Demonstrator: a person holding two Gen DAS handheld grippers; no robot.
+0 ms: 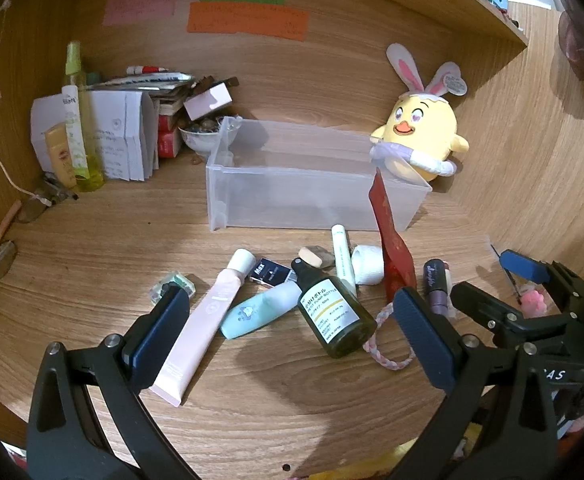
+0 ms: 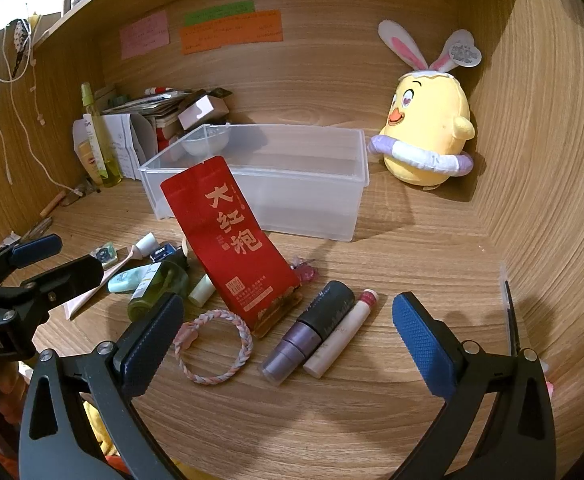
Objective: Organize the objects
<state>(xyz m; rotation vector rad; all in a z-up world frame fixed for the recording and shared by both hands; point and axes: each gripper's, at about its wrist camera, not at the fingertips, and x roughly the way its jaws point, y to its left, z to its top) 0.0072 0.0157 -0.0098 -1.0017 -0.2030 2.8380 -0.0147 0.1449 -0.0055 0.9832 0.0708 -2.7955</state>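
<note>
A clear plastic bin (image 1: 315, 204) (image 2: 315, 216) stands empty on the wooden desk. In front of it lie a pink tube (image 1: 200, 328), a teal bottle (image 1: 260, 312), a dark green pump bottle (image 1: 337, 312) (image 2: 156, 288), a red tea pouch (image 1: 391, 248) (image 2: 232, 240), a purple lipstick (image 2: 307, 332), a white lip balm (image 2: 339, 336) and a braided hair tie (image 2: 212, 346). My left gripper (image 1: 292, 332) is open above the tube and bottles. My right gripper (image 2: 288, 340) is open around the hair tie and lipsticks, and also shows in the left wrist view (image 1: 495, 284).
A yellow chick plush (image 1: 419, 140) (image 2: 427, 136) sits right of the bin. Bottles, papers and boxes (image 1: 104, 136) crowd the back left corner. Wooden walls close in behind and at the right (image 2: 539, 160). Sticky notes (image 2: 232, 30) hang on the back wall.
</note>
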